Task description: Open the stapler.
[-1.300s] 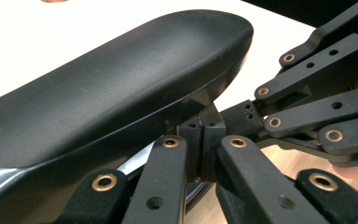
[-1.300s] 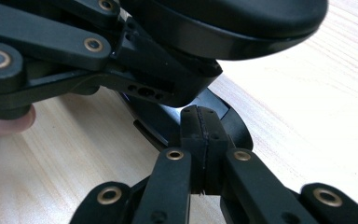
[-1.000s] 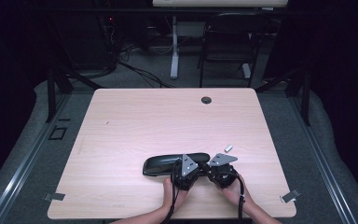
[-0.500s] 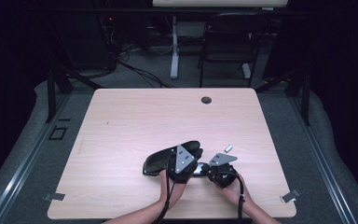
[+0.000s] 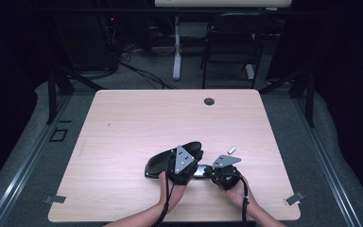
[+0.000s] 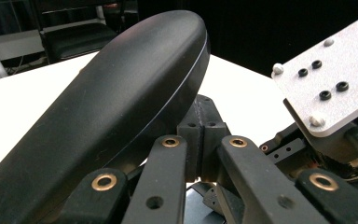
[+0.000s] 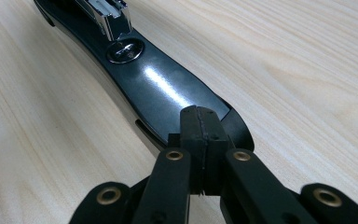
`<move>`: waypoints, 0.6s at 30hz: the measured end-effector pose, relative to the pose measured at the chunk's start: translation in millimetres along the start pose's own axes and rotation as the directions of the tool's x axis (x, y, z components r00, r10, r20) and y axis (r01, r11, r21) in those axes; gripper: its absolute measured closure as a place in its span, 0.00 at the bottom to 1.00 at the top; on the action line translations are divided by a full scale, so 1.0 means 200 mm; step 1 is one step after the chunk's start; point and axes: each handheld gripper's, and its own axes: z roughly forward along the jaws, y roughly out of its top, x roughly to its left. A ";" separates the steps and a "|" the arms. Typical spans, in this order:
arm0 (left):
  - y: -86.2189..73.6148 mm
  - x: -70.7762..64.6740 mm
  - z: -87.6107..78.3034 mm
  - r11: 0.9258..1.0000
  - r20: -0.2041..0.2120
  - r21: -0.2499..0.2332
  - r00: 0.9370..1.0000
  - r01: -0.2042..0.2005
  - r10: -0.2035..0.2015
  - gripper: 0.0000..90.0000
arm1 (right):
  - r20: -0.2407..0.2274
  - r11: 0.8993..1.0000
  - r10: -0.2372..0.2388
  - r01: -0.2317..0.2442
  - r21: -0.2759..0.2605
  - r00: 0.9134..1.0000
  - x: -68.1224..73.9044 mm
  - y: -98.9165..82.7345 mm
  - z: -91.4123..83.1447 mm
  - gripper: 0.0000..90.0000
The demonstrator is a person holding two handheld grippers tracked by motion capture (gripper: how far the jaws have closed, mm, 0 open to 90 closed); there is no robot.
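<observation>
Stapler (image 5: pixel 170 163) sits on the counter (image 5: pixel 132 123) near its front edge, roughly centred, and is hinged open: black top cover (image 6: pixel 116 98) tilted up off the base (image 7: pixel 163 88), which lies flat on the wood.

Left tool (image 5: pixel 182 166): jaws together, no gap between the pads in the left gripper view. The pads sit right under the raised cover's rim; the cover arches over them. Whether the pads actually touch the cover can't be told, the contact spot is hidden behind the jaw tips. In the high view this tool sits over the stapler's middle, grey plate tilted up, hand (image 5: pixel 172 189) below it.

Right tool (image 7: pixel 200 135): jaws together, pads pressed face to face. The tips rest on the glossy rear end of the base, pressing down on it rather than clamping it; nothing is between the pads. Farther along the base from the tips: a round metal rivet (image 7: pixel 126 50), then the chrome staple channel (image 7: pixel 106 16). In the high view this tool is just right of the stapler, at its rear end, held by the right hand (image 5: pixel 238 191).

The two tools are close, side by side; the right one's grey plate (image 6: pixel 335 79) shows just right of the cover in the left gripper view.

A small silver piece (image 5: pixel 231 150) lies on the counter just beyond the stapler's right end, apart from both tools. A round grommet (image 5: pixel 209 101) sits well beyond the stapler, near the counter's far edge.
</observation>
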 end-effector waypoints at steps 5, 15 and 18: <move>0.02 0.02 -0.03 1.000 0.001 -0.007 1.000 0.008 -0.008 1.00 | -0.002 1.000 -0.001 0.001 0.002 1.000 0.00 0.00 0.00 1.00; 0.06 0.06 -0.07 1.000 0.004 -0.016 1.000 0.025 -0.025 1.00 | -0.007 1.000 -0.005 0.005 0.011 1.000 -0.01 0.00 0.00 1.00; 0.06 0.07 -0.08 0.999 0.002 -0.019 1.000 0.029 -0.029 1.00 | -0.006 1.000 0.003 -0.003 0.002 1.000 0.00 0.00 0.00 1.00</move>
